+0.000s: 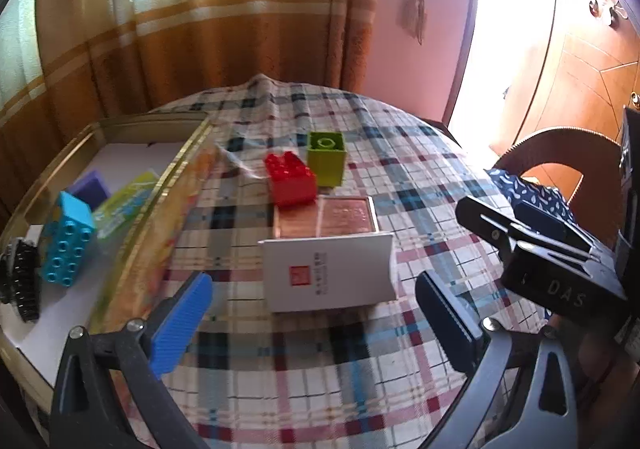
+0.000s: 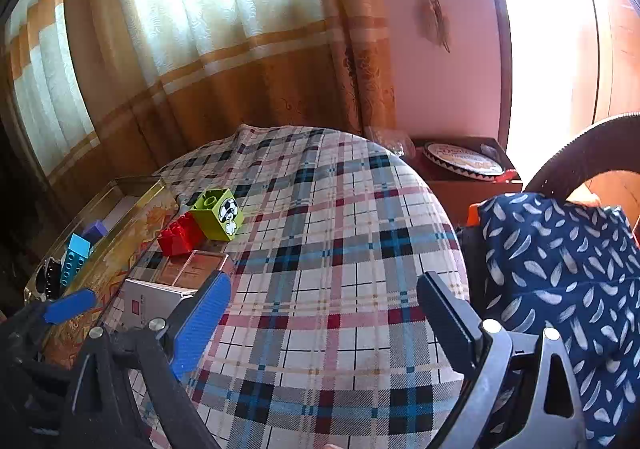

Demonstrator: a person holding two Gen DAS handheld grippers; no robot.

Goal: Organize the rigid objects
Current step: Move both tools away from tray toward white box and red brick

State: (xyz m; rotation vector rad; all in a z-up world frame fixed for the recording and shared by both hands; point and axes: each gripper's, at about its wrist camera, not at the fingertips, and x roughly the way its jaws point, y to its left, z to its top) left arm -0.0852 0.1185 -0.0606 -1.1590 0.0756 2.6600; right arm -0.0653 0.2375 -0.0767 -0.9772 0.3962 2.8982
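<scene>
On the plaid tablecloth [image 1: 400, 177] lie a red brick [image 1: 291, 180], a green cube brick [image 1: 327, 157] behind it, a copper-coloured flat tin [image 1: 326, 217] and a white box [image 1: 330, 276] with a red logo. My left gripper [image 1: 316, 323] stands open just in front of the white box, holding nothing. The gold tin tray [image 1: 176, 169] at the left holds a cyan brick [image 1: 66, 245], a purple block [image 1: 91, 187], a yellow-green packet [image 1: 124, 203] and a black clip [image 1: 22, 285]. My right gripper [image 2: 324, 319] is open over bare cloth, with the red brick [image 2: 180, 237] and green cube [image 2: 218, 213] far to its left.
The right gripper's body [image 1: 560, 261] shows at the right edge of the left wrist view. A chair with a blue patterned cloth [image 2: 560, 269] stands right of the table. A brown side cabinet [image 2: 468, 185] carries a round plate. Curtains hang behind the table.
</scene>
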